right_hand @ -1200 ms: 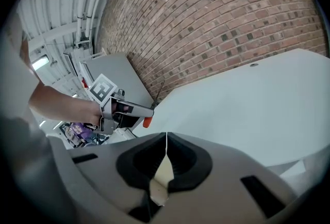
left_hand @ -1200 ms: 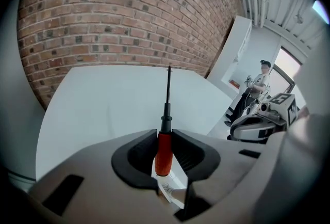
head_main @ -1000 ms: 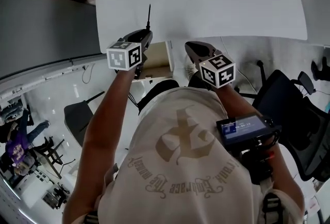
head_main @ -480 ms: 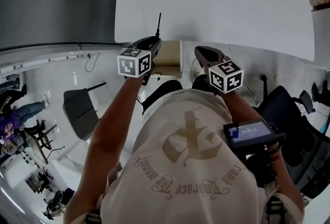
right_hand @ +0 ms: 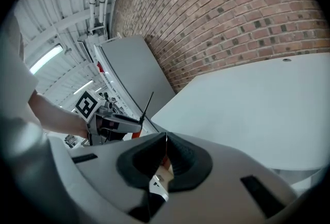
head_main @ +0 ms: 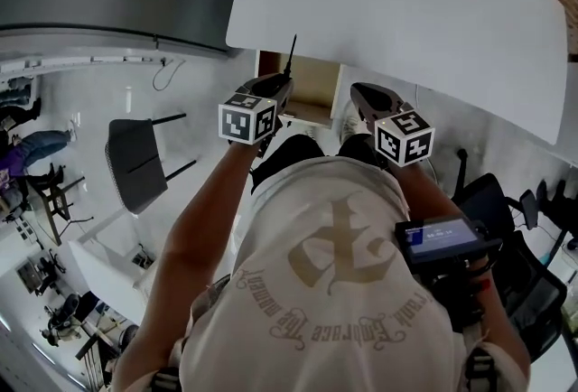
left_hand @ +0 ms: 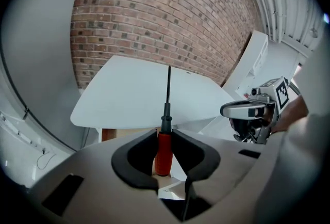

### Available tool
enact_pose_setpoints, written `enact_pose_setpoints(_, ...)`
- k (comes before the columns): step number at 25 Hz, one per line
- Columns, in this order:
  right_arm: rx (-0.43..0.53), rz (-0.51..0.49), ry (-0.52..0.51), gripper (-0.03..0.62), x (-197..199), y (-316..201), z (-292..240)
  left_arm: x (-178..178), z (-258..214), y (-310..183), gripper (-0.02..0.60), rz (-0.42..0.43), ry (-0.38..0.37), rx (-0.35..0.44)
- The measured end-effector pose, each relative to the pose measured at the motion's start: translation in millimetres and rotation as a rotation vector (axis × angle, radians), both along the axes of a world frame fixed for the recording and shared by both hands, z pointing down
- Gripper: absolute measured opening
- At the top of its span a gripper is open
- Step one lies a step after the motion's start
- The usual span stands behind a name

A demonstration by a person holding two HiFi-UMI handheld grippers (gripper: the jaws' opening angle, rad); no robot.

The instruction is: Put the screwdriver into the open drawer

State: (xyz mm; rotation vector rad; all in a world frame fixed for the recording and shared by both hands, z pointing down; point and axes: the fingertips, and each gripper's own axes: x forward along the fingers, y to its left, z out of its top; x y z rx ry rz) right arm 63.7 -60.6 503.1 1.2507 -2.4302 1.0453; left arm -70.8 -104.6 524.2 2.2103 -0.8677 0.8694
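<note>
Red screwdriver handle [left_hand: 163,152], left gripper view

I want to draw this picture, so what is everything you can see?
Table: one, white, before the person.
Drawer: one, open, wooden inside, under the table's edge.
Screwdriver: one, red handle, black shaft, in the left hand-held gripper.
Brick wall: one, reddish brown, behind the table.
Chair: one, dark, on the floor at left.
Screen device: one, black, at the person's right side.
Left hand-held gripper: one, grey, shut on the screwdriver.
Right hand-held gripper: one, grey, jaws together, empty.
</note>
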Motion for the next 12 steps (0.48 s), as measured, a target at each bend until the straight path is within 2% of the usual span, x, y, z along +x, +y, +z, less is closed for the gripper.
enact_pose_setpoints(8, -0.012, -0.085, 0.015, 0.023, -24, 2, -10, -26, -5, 23, 0.098, -0.083, 0.014, -0.019)
enact_pose_setpoints(12, -0.031, -0.128, 0.016, 0.023, -55, -10, 6, -53, 18, 24, 0.098, -0.119, 0.022, -0.052)
